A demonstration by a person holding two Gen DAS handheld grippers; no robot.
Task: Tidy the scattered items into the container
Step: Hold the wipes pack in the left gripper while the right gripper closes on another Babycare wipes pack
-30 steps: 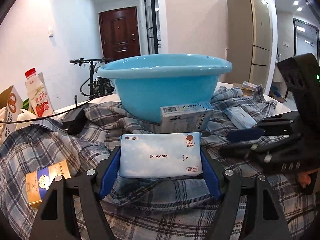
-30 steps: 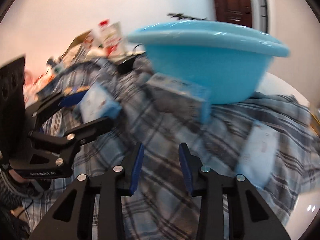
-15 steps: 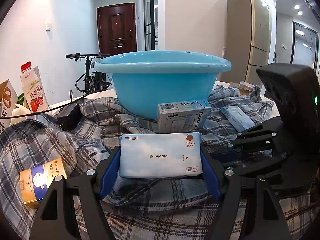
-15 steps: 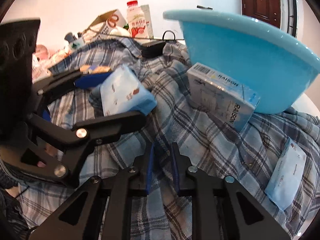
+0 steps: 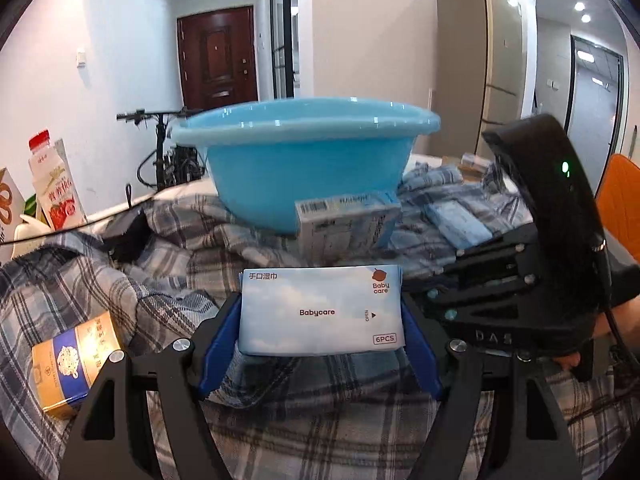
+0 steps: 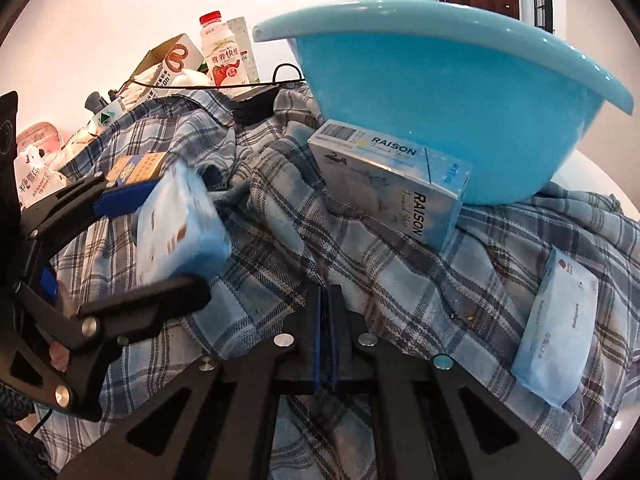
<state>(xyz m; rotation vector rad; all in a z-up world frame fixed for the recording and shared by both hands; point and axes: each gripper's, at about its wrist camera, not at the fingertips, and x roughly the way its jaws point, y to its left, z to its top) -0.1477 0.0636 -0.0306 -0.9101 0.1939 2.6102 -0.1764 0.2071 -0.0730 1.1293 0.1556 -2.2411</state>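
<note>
At lower centre of the left wrist view, a wipes pack (image 5: 321,311) is gripped between the jaws of the left gripper (image 5: 320,344) over a plaid cloth (image 5: 168,264). Behind it, a grey box (image 5: 347,226) is seen, apparently touching the blue basin (image 5: 304,160). The right gripper (image 6: 327,340) is clenched on nothing; a second wipes pack (image 6: 556,328) lies at lower right.

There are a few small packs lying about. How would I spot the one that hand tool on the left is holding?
Start at the big blue basin on the plaid cloth. In front of it lies a grey RAISON box; nearer still, the left gripper clamps the Babycare wipes pack. Unlike the loose wipes pack, it sits between blue pads.
</note>
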